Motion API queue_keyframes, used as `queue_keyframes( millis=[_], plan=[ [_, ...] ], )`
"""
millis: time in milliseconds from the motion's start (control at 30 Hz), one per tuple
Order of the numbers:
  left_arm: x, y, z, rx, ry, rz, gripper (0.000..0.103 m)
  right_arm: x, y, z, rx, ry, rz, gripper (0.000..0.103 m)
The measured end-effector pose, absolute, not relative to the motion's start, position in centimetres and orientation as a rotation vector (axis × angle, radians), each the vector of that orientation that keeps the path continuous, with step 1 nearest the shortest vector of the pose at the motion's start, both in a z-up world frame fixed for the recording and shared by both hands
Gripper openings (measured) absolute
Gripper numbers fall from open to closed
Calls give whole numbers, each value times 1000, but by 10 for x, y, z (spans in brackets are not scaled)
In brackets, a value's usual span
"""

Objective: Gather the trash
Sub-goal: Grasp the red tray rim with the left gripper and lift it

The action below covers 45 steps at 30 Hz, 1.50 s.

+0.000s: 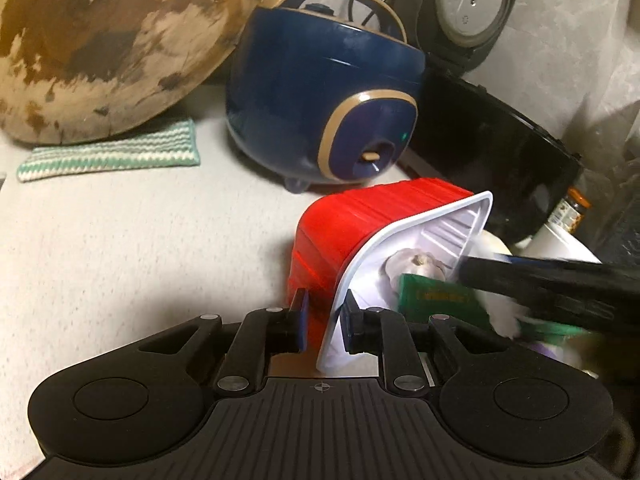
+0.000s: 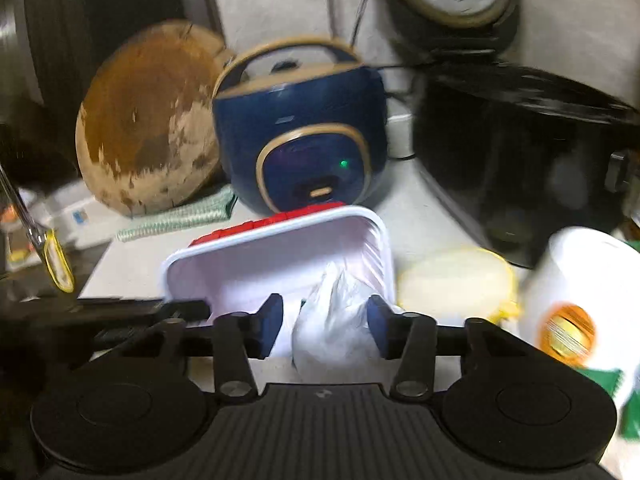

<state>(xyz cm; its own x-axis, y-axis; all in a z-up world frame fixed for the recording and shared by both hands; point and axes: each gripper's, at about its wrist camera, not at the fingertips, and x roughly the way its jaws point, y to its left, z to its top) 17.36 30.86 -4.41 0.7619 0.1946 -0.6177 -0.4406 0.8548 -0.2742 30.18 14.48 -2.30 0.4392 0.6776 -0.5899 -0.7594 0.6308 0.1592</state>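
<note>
A red plastic tub [image 1: 352, 220] with a white inside lies tipped on its side on the counter. My left gripper [image 1: 326, 320] is shut on its near rim. Inside the tub lie a garlic bulb [image 1: 416, 264] and a green packet [image 1: 440, 300]. In the right wrist view the tub [image 2: 280, 240] opens toward me. My right gripper [image 2: 324, 320] is open around a crumpled white plastic wrapper [image 2: 332, 320] at the tub's mouth. Whether its pads touch the wrapper is unclear. The right gripper's dark fingers [image 1: 540, 280] reach in from the right in the left wrist view.
A blue rice cooker [image 1: 320, 100] stands behind the tub. A round wooden board [image 1: 112, 48] leans at back left over a striped cloth [image 1: 112, 156]. A black appliance [image 1: 492, 152] is at back right. A white jar [image 2: 580, 300] and a yellow lid [image 2: 456, 284] sit right.
</note>
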Motion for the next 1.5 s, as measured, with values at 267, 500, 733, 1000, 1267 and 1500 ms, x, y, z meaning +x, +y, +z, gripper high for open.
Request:
queue_keyframes(
  millis=[267,500,733,1000,1267,1500],
  plan=[
    [167,307,-42,-411,619,307,22,330,208,-65,-234,759,789,56],
    [174,319,-42,-469,587,349,14,309,196,-65,-255,782,888,55],
    [182,329,-30,-459,538,427,14,261,171,-59,-391,741,1014,55],
    [198,328,-31,-442,591,418,19,250,119,-41,-346,644,970,61],
    [208,341,-58,-540,634,432,30,246,45,3,-191,519,803,65],
    [207,333,-54,-517,640,439,23,229,-11,-28,-251,588,721,70]
  ],
)
